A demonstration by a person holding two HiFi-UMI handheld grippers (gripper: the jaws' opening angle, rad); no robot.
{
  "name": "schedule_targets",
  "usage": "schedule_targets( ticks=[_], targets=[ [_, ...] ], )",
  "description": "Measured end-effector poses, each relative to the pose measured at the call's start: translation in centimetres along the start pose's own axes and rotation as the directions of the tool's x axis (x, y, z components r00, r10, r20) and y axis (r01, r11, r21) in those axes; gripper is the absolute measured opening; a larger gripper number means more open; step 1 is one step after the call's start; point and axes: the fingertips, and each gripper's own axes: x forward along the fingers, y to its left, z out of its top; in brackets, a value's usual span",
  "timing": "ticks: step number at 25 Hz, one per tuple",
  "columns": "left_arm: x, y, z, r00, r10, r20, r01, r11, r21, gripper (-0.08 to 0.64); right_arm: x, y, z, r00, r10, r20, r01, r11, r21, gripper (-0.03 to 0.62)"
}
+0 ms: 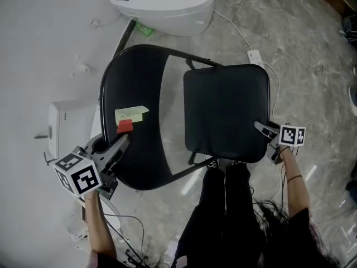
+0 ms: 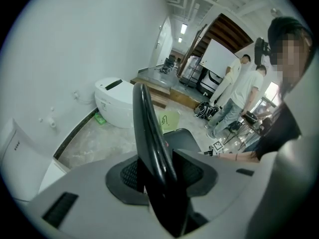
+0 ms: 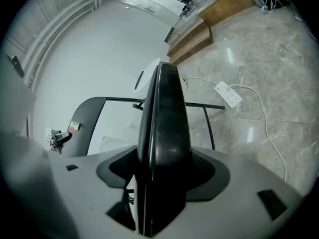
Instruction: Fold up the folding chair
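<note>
My left gripper (image 1: 118, 145) is clamped on the backrest (image 1: 139, 77) of the folding chair (image 1: 223, 88), my right gripper (image 1: 263, 129) grasps its seat (image 1: 234, 127) corner; the chair stands on the marble floor (image 1: 301, 66)

Folding chair (image 1: 226, 108), power strip (image 1: 255, 56), toilet (image 1: 167, 1) on marbled floor (image 1: 315, 71).

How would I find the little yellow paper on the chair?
Find the black folding chair in the middle. On its curved backrest, near the left gripper, sits the sticky note. It is pale yellow, beside a small red tag.
</note>
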Motion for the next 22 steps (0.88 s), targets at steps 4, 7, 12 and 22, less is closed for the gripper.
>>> schedule_targets(
  ticks=[4,7,12,22],
  targets=[
    [-2.5,-2.7,2.1,0.998,-0.059,0.009,0.059,0.996,0.071,0.141,-2.8,6.4,-0.9,1.0,0.022,0.015,-0.022,1.0,0.016,0.277],
    [-4.2,-4.3,3.5,0.998,-0.063,0.001,0.062,0.992,0.105,0.141,-3.9,11.2,-2.2,1.0,0.029,0.0,-0.029,1.0,0.002,0.262],
    [-6.6,-5.6,5.7,0.997,-0.079,0.016,0.077,0.992,0.101,0.132,-2.9,19.6,-2.5,0.992,0.123,0.014,-0.123,0.992,-0.025,0.234],
    [-10.5,-8.4,7.8,0.994,-0.094,0.055,0.094,0.995,0.017,0.085,2.3,33.1,-4.9,0.985,0.158,-0.068,-0.165,0.979,-0.117,0.233]
  ],
)
